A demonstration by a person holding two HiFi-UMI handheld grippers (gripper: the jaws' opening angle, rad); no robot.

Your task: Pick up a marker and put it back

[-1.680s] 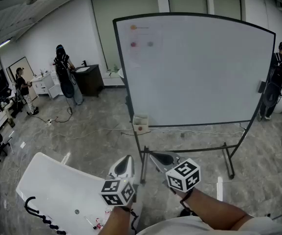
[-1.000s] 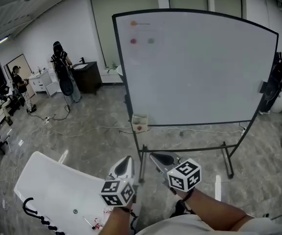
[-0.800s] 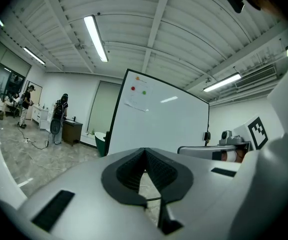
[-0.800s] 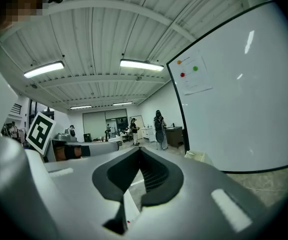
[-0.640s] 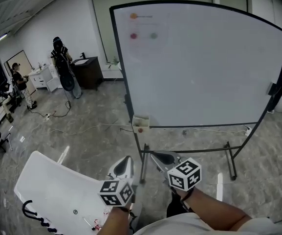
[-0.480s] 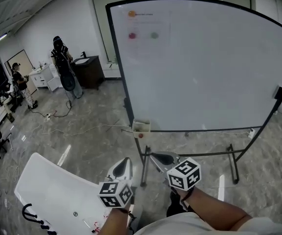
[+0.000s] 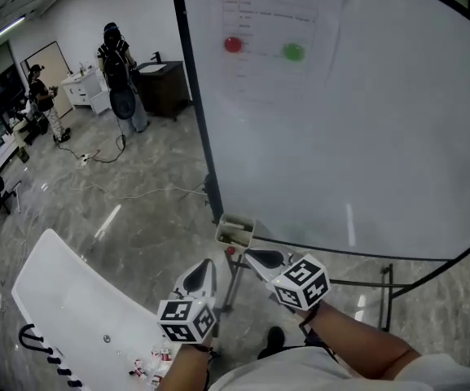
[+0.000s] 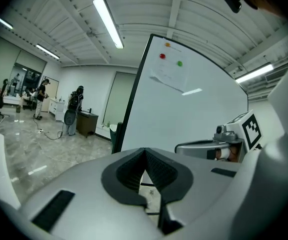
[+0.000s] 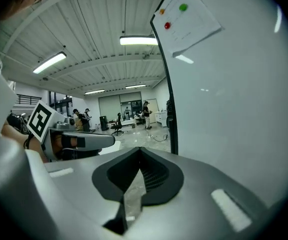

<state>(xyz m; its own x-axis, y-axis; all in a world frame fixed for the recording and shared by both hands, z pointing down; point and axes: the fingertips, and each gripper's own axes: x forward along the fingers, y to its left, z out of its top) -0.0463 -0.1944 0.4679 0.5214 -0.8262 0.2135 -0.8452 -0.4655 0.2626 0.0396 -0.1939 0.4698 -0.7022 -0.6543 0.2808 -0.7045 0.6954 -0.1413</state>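
A large whiteboard (image 7: 357, 112) on a wheeled stand fills the head view, with a paper sheet (image 7: 271, 35) held by orange, red and green magnets. A small open holder box (image 7: 235, 231) hangs at the board's lower left corner; I cannot make out a marker in it. My left gripper (image 7: 204, 265) is shut and empty, below and left of the box. Just under the box, my right gripper (image 7: 251, 256) is also shut and empty. In the left gripper view the jaws (image 8: 144, 154) meet; in the right gripper view they (image 9: 139, 154) meet too.
A white table (image 7: 55, 300) with a black cable (image 7: 39, 353) and small items lies at lower left. The board's black frame post (image 7: 198, 120) and stand foot (image 7: 385, 292) are ahead. People (image 7: 120, 63) and a dark cabinet (image 7: 165, 88) stand far back left.
The view has closed in on the whiteboard, which now looms larger, and the holder box sits nearer the grippers. Both grippers stay shut, side by side.
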